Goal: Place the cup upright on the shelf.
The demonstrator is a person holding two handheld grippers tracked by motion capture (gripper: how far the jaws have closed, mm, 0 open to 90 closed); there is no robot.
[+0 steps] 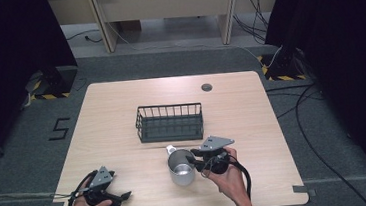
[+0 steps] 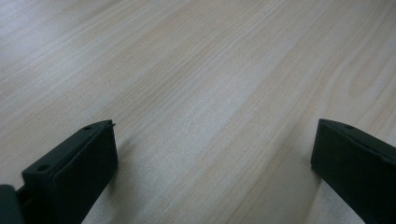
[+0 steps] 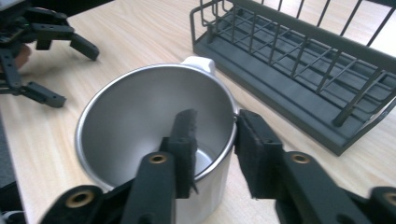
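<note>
A light wooden table (image 1: 121, 113) is being occupied by a dark wire basket (image 1: 169, 122) at its centre, with a steel mug (image 1: 180, 167) standing upright just in front of it. The mug's rim is being pinched by the right gripper (image 3: 215, 142), one jaw inside the wall and one outside. The left gripper (image 1: 120, 198) is being held released near the front-left edge, its jaws spread wide over bare wood.

Floor marking beside the work surface

A single dark numeral "5" (image 1: 60, 129) is marked on the grey floor (image 1: 20, 162), left of the wooden surface (image 1: 120, 96); no other text is legible.
</note>
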